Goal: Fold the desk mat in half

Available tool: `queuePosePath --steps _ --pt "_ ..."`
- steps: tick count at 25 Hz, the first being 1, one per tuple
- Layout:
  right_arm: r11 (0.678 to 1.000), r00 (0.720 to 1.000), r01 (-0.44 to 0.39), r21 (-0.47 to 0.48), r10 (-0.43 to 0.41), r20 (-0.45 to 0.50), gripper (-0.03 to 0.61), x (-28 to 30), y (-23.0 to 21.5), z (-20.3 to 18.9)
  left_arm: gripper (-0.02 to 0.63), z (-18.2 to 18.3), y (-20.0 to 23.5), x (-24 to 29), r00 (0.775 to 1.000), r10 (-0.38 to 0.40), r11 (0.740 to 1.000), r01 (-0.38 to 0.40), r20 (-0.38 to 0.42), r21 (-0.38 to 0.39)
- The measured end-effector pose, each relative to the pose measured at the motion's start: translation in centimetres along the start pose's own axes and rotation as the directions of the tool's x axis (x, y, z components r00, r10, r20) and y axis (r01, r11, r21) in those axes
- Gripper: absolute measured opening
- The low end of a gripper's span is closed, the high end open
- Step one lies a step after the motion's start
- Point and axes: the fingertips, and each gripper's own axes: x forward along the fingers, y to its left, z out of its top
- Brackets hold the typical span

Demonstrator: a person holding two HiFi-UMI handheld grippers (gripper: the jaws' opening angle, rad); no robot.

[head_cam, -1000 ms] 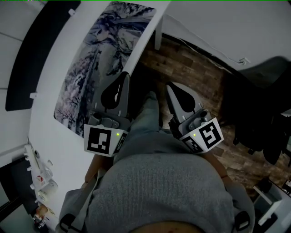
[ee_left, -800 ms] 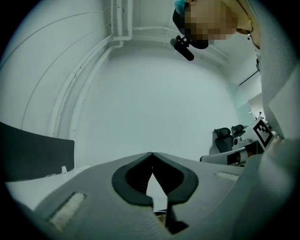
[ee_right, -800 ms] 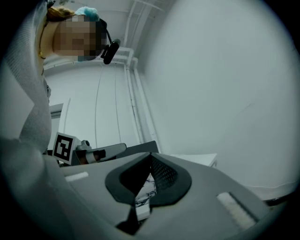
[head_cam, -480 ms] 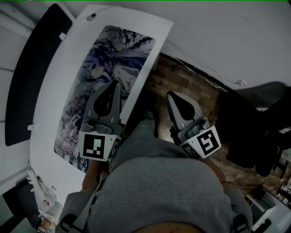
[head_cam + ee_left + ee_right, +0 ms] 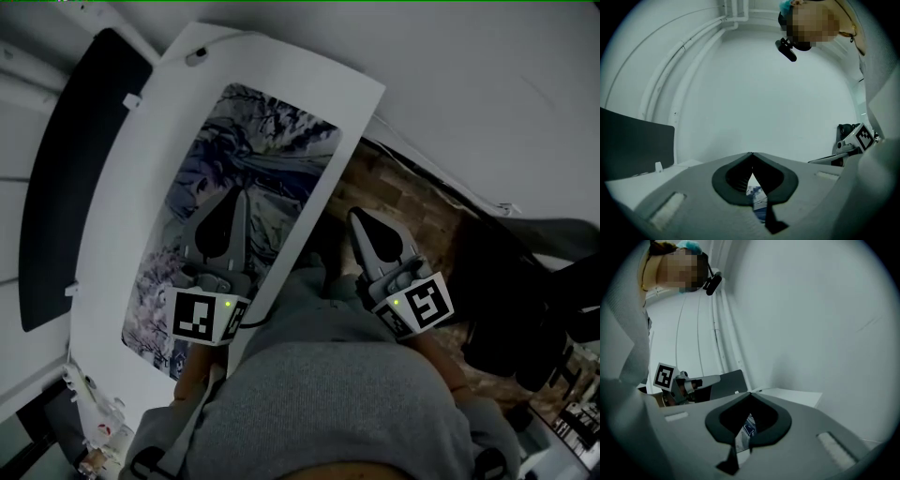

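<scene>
Grey knit sweater (image 5: 347, 403); grey left claw (image 5: 234, 194) and right claw (image 5: 362, 218), black teardrop insets, black-and-white marker cubes (image 5: 202, 317).

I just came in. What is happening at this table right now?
A person holds one pair of tongs in each hand beside a white table. A printed desk mat lies flat and unfolded on it. In the head view the left tongs hover over the mat's near part, while the right tongs are past the table's edge, above the wooden floor. Both are shut and hold nothing, so the folding has not begun.
</scene>
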Motion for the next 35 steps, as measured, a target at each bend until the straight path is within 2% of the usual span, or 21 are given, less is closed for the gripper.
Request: queuePosePath --steps 3,7,9,11,12,15,18,21,24,25,26,28,30,32,33,34,35 --pt "1.0 1.0 -0.031 -0.006 0.031 -0.006 0.002 1.4 -0.6 0.2 0.0 -0.6 0.8 1.3 0.999 0.025 1.0 -0.025 -0.035 0.018" --pt "0.998 0.997 -0.06 0.005 0.06 -0.037 0.002 2.5 -1.8 -0.2 0.0 -0.9 1.4 2.5 0.997 0.046 0.996 -0.041 -0.069 0.081" --pt "0.999 0.997 -0.054 0.003 0.054 -0.056 0.002 2.9 -2.9 -0.5 0.0 -1.7 2.1 3.0 0.994 0.041 0.997 -0.034 -0.098 0.073" --pt "0.999 0.993 -0.048 -0.017 0.046 -0.112 0.002 3.7 -4.4 -1.7 0.0 -2.8 3.3 3.8 0.989 0.032 0.998 -0.025 -0.145 0.053" --pt "0.998 0.984 -0.05 -0.028 0.045 -0.171 0.002 4.2 -5.2 -3.0 0.0 -3.5 4.0 4.2 0.983 0.023 0.998 -0.013 -0.182 0.059" --pt "0.995 0.937 -0.048 -0.093 0.012 -0.349 0.002 5.5 -7.0 -7.5 0.0 -5.8 5.7 5.2 0.943 -0.011 0.986 0.066 -0.332 0.155" --pt "0.986 0.918 -0.038 -0.165 -0.031 -0.395 0.002 6.4 -8.1 -8.8 0.002 -7.4 7.4 6.3 0.893 -0.049 0.962 0.162 -0.447 0.219" --pt "0.975 0.904 -0.033 -0.218 -0.063 -0.423 0.003 7.9 -9.4 -9.0 0.048 -8.2 9.4 8.2 0.86 -0.094 0.948 0.231 -0.501 0.218" --pt "0.972 0.886 -0.018 -0.235 -0.093 -0.453 0.035 9.5 -10.9 -9.6 0.066 -9.0 11.2 10.5 0.83 -0.134 0.931 0.292 -0.541 0.217" --pt "0.974 0.883 -0.007 -0.228 -0.101 -0.458 0.037 10.0 -11.5 -9.8 0.081 -9.6 11.6 11.2 0.811 -0.152 0.922 0.322 -0.565 0.215" --pt "0.976 0.879 0.006 -0.218 -0.109 -0.464 0.046 10.5 -12.0 -9.9 0.105 -10.5 11.8 11.8 0.78 -0.173 0.907 0.364 -0.602 0.211" --pt "0.979 0.868 0.031 -0.202 -0.127 -0.48 0.065 11.2 -13.0 -10.2 0.179 -12.6 12.0 12.5 0.693 -0.207 0.867 0.457 -0.691 0.198" --pt "0.979 0.856 0.05 -0.198 -0.144 -0.497 0.076 12.0 -13.7 -10.5 0.194 -14.5 12.5 13.1 0.608 -0.227 0.827 0.533 -0.76 0.179" --pt "0.979 0.842 0.059 -0.194 -0.153 -0.517 0.091 12.8 -14.2 -10.8 0.212 -16.4 13.7 14.1 0.539 -0.225 0.792 0.587 -0.812 0.17" --pt "0.979 0.834 0.059 -0.193 -0.154 -0.53 0.101 13.1 -14.3 -11.0 0.215 -17.1 14.4 14.7 0.517 -0.217 0.782 0.6 -0.828 0.17" --pt "0.979 0.824 0.056 -0.195 -0.156 -0.544 0.107 13.5 -14.4 -11.2 0.215 -17.7 15.0 15.4 0.507 -0.21 0.778 0.605 -0.836 0.171" --pt "0.978 0.815 0.053 -0.201 -0.159 -0.557 0.117 13.8 -14.4 -11.4 0.215 -17.9 15.6 16.3 0.507 -0.206 0.775 0.607 -0.837 0.177"
